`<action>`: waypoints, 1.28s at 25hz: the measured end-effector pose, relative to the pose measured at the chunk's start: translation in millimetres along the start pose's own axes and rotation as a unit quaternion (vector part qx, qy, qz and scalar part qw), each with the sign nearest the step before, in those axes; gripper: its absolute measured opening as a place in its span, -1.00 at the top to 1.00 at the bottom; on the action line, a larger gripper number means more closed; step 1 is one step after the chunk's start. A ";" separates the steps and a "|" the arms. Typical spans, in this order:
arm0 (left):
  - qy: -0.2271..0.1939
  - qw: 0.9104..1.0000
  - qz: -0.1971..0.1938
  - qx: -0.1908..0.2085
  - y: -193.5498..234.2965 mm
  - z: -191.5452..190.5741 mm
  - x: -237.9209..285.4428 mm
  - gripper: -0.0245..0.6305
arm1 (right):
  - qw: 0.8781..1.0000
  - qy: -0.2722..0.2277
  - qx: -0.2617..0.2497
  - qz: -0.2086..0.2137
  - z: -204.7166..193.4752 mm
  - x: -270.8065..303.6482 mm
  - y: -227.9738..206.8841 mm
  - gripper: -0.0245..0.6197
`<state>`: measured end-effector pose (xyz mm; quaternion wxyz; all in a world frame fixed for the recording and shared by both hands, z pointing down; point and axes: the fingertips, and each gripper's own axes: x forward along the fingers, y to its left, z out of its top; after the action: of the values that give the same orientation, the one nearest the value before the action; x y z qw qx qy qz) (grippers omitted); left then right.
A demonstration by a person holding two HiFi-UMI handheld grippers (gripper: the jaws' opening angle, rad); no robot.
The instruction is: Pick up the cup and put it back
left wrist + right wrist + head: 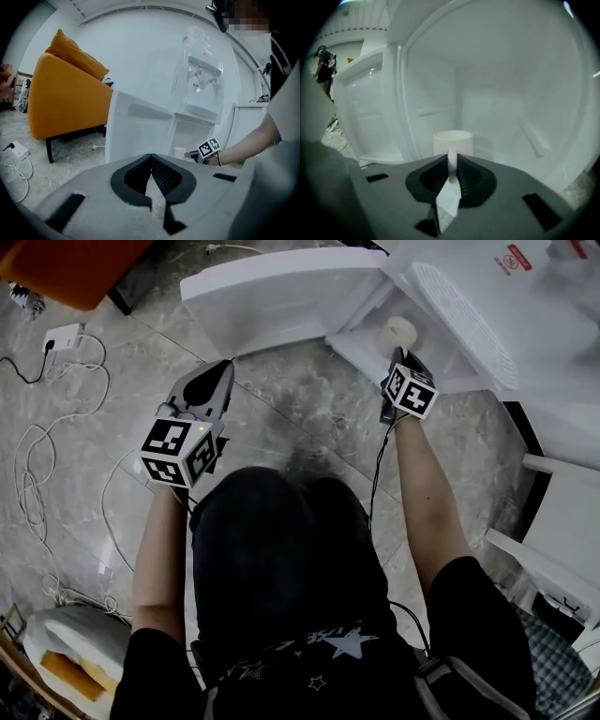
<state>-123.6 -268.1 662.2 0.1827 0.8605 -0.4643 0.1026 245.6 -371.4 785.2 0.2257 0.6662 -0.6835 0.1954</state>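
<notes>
A white cup sits in the low compartment of an open white cabinet. My right gripper is shut on the cup's handle, with the handle pinched upright between the dark pads. In the head view the cup is just beyond the right gripper, at the compartment's mouth. From the left gripper view the cup shows small, beside the right gripper. My left gripper hovers over the floor to the left, shut with nothing in it; its jaws meet at the tips.
The cabinet's white door stands swung open to the left of the compartment. A water dispenser tops the cabinet. An orange sofa stands at left. A power strip and cables lie on the marble floor. A white frame stands at right.
</notes>
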 end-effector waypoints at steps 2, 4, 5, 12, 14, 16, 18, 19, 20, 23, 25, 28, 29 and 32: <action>-0.005 1.000 -0.007 0.001 -3.4 2.2 -4.5 0.90 | 1.000 -0.008 -0.006 0.007 -1.6 -7.7 5.9 0.79; -0.013 1.000 -0.014 0.012 -6.7 6.7 -9.6 0.90 | 1.000 -0.018 -0.005 0.008 -2.0 -14.9 11.6 0.79; -0.016 1.000 -0.017 0.017 -7.5 9.7 -12.4 0.90 | 1.000 -0.023 -0.003 0.008 0.3 -18.3 14.7 0.79; 0.013 1.000 -0.008 -0.005 -17.7 40.1 -63.2 0.90 | 0.999 -0.017 0.017 0.037 32.6 -77.9 53.4 0.80; 0.027 1.000 0.000 -0.013 -25.7 55.2 -81.9 0.90 | 0.998 -0.011 0.012 0.057 43.1 -111.3 67.1 0.80; 0.028 0.999 0.006 -0.018 -39.0 76.3 -99.5 0.90 | 0.997 -0.012 0.008 0.075 57.2 -146.5 77.8 0.80; 0.021 1.000 0.011 -0.021 -56.7 100.0 -118.7 0.90 | 0.996 -0.018 0.002 0.093 73.0 -183.0 86.1 0.80; 0.017 1.000 0.013 -0.022 -67.0 111.5 -129.8 0.90 | 0.995 -0.021 0.000 0.100 80.5 -203.6 89.0 0.80; 0.015 1.000 0.014 -0.024 -78.0 122.7 -142.3 0.90 | 0.994 -0.024 -0.003 0.106 88.2 -225.8 91.2 0.80; 0.012 0.999 0.022 -0.029 -114.9 153.3 -188.3 0.90 | 0.992 -0.035 -0.010 0.122 113.8 -300.7 95.5 0.80; 0.014 0.999 0.029 -0.031 -143.1 170.9 -222.1 0.90 | 0.990 -0.042 -0.012 0.133 131.9 -352.9 94.2 0.80; 0.009 0.998 0.042 -0.042 -186.4 200.1 -270.1 0.90 | 0.987 -0.059 -0.021 0.147 167.3 -425.5 84.7 0.80; 0.006 0.998 0.047 -0.047 -200.4 210.4 -285.8 0.90 | 0.986 -0.065 -0.027 0.151 179.9 -449.7 80.1 0.80; -0.006 0.995 0.065 -0.073 -236.8 242.6 -329.2 0.90 | 0.983 -0.079 -0.053 0.158 214.3 -519.1 65.5 0.80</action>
<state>-104.1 2.2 275.0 0.2348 0.8135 -0.5268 0.0747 175.3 -63.8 316.0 0.1725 0.5497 -0.8055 0.1386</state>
